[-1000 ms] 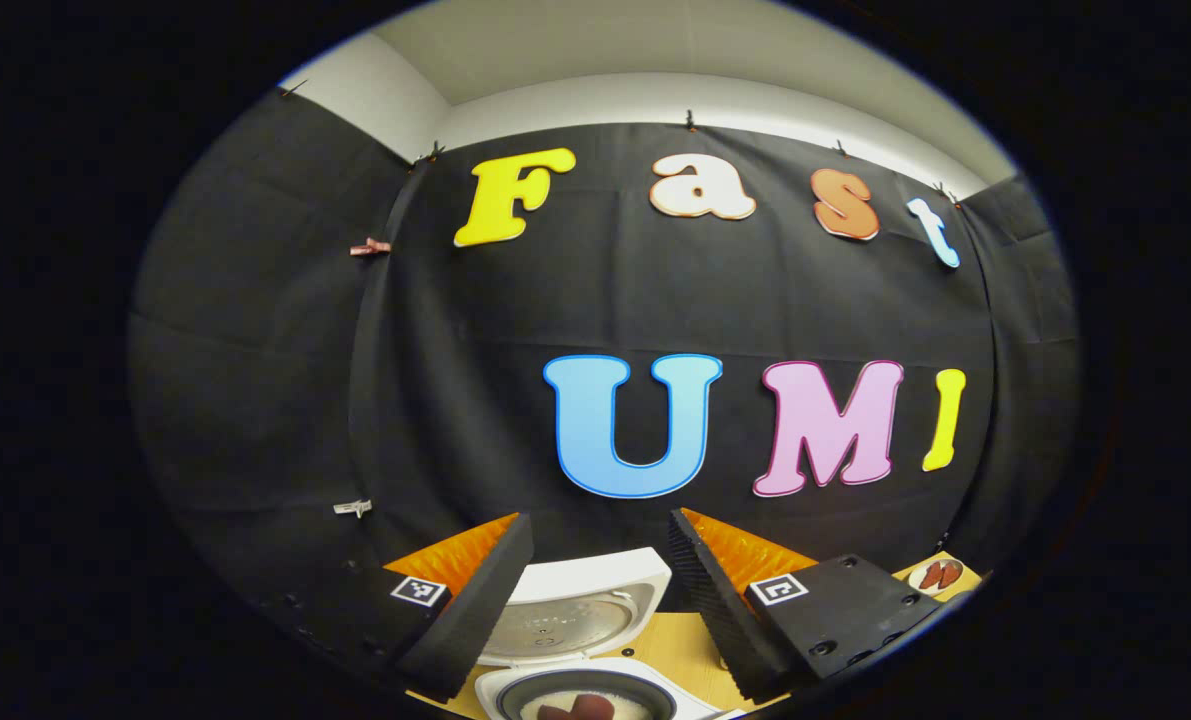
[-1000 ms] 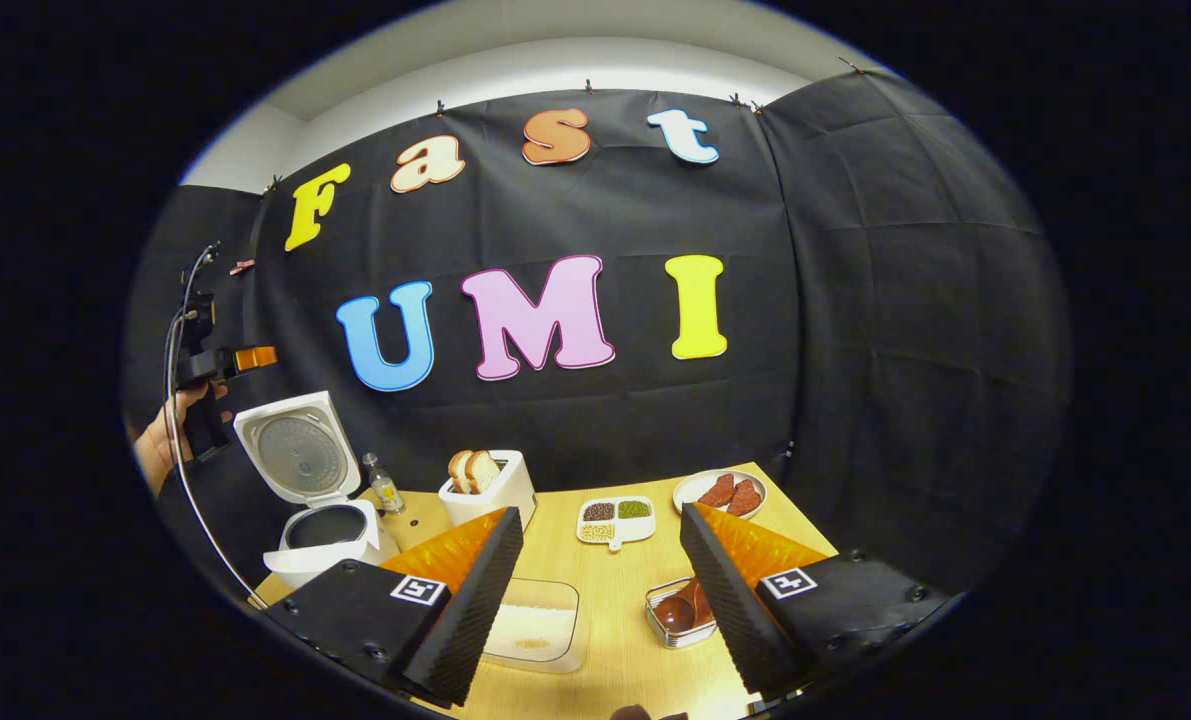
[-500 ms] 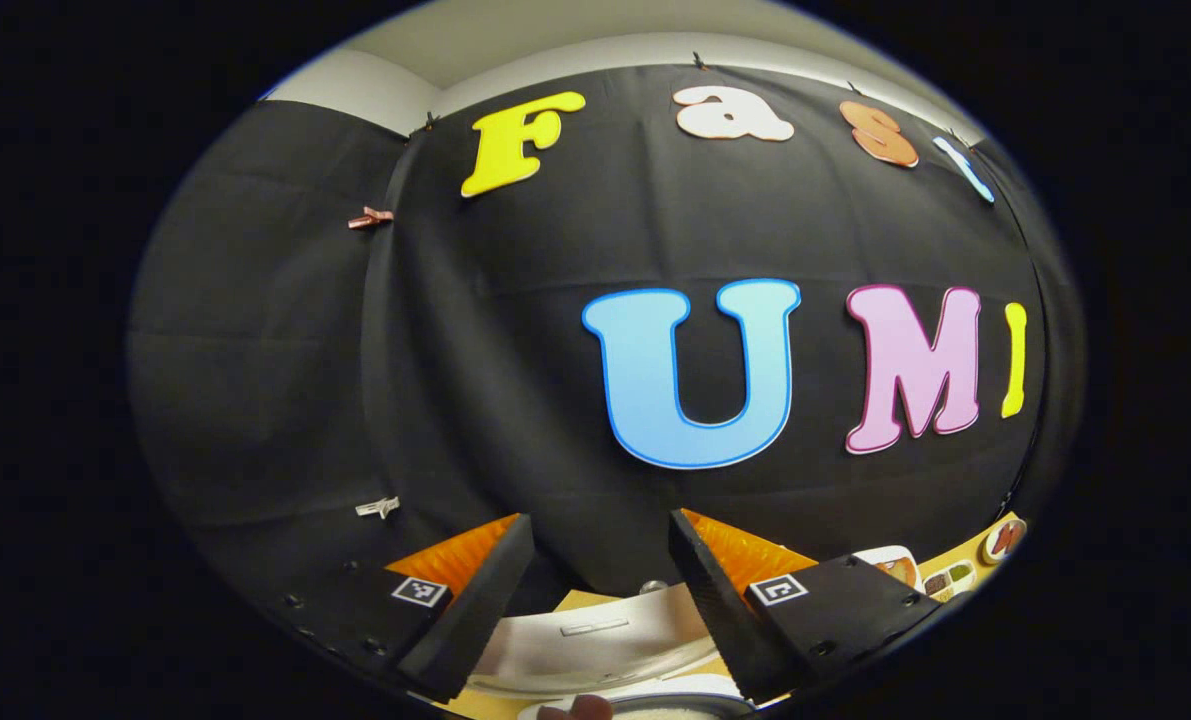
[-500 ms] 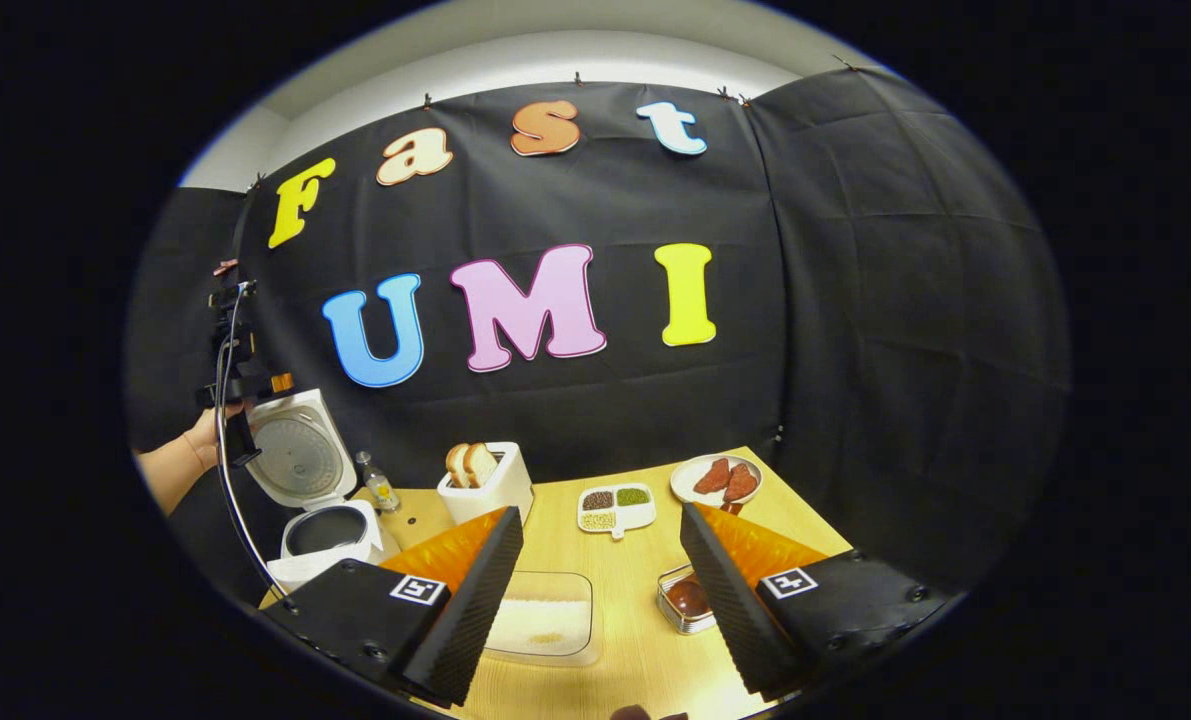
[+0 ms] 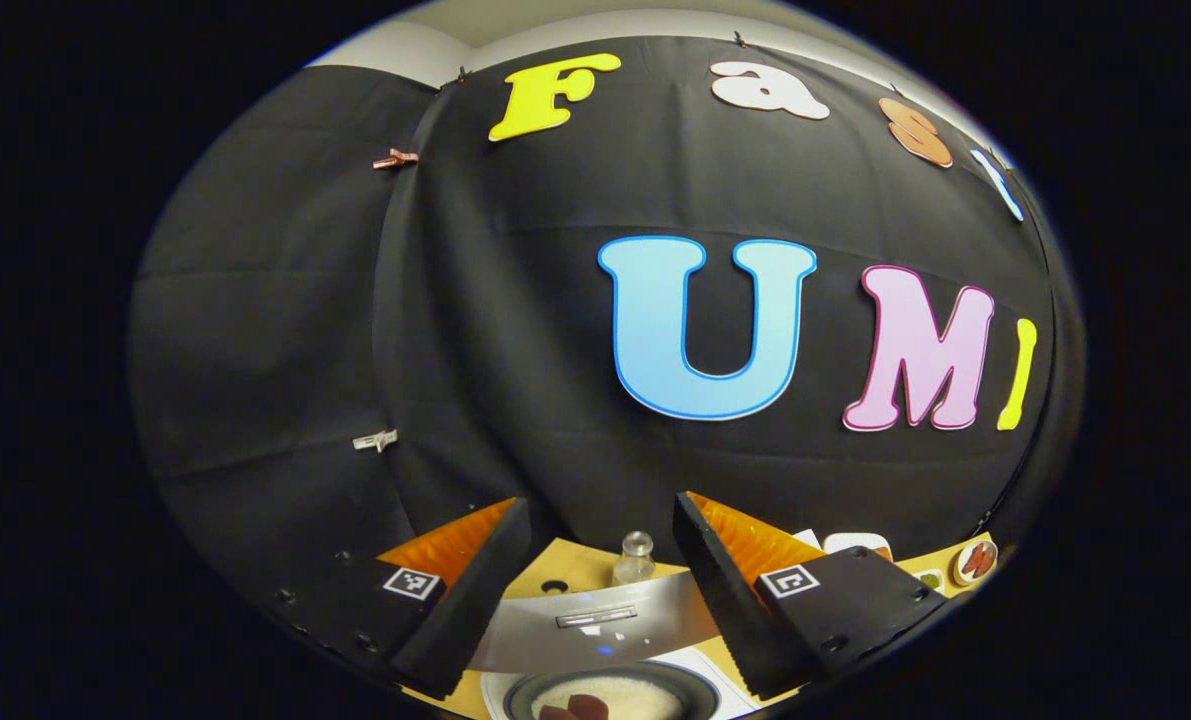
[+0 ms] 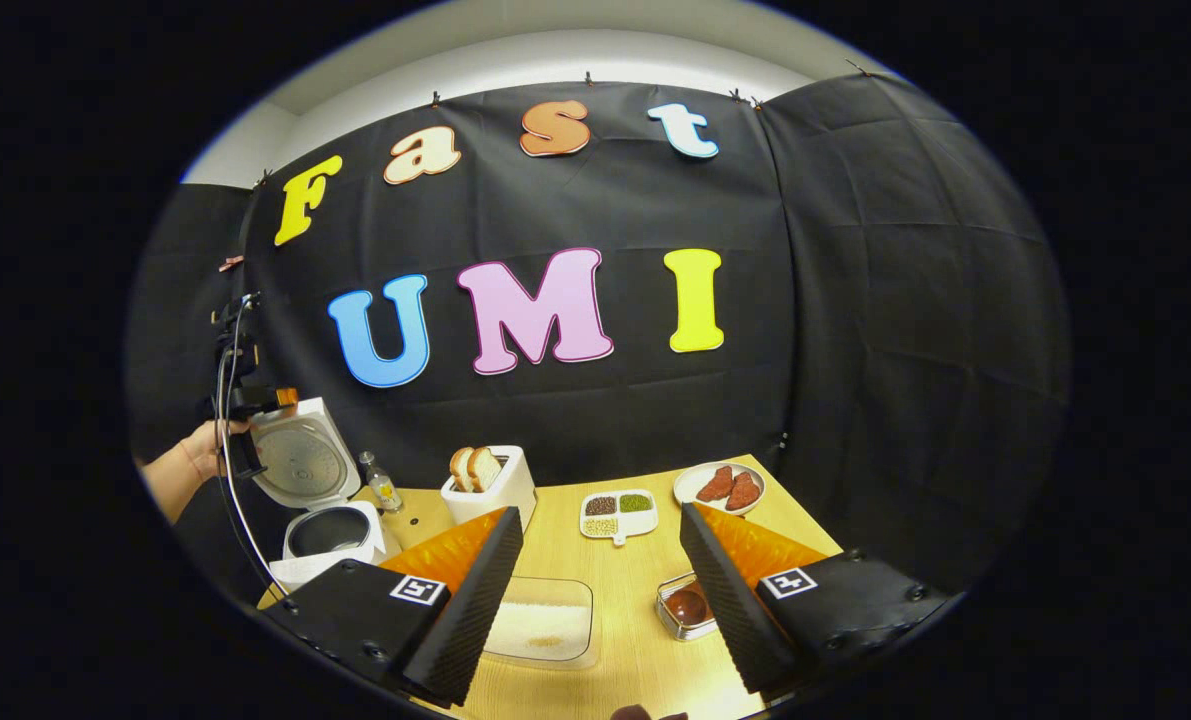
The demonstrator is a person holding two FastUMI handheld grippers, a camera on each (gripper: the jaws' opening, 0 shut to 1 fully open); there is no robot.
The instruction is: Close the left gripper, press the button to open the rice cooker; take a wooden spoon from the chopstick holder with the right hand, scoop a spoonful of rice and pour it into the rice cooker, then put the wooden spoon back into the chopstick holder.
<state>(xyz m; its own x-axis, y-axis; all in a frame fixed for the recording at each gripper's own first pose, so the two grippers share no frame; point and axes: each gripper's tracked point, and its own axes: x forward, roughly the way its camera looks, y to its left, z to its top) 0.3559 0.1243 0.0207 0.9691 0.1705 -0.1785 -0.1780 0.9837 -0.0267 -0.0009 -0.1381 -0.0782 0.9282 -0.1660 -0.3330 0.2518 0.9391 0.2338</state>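
In the left gripper view, the left claw (image 5: 600, 590) stands wide apart with nothing in it, above the rice cooker's lid (image 5: 595, 622); the pot (image 5: 605, 695) below holds white rice.

In the right gripper view, the right claw (image 6: 600, 600) gapes empty over the counter (image 6: 635, 660). The rice cooker (image 6: 320, 500) stands open at far left, a rice tray (image 6: 545, 632) and chopstick holder (image 6: 683, 607) near the fingers.

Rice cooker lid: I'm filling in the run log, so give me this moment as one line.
rice cooker: open, rice inside | lid: left gripper at top edge | right gripper: jaws open, empty | wooden spoon: in holder
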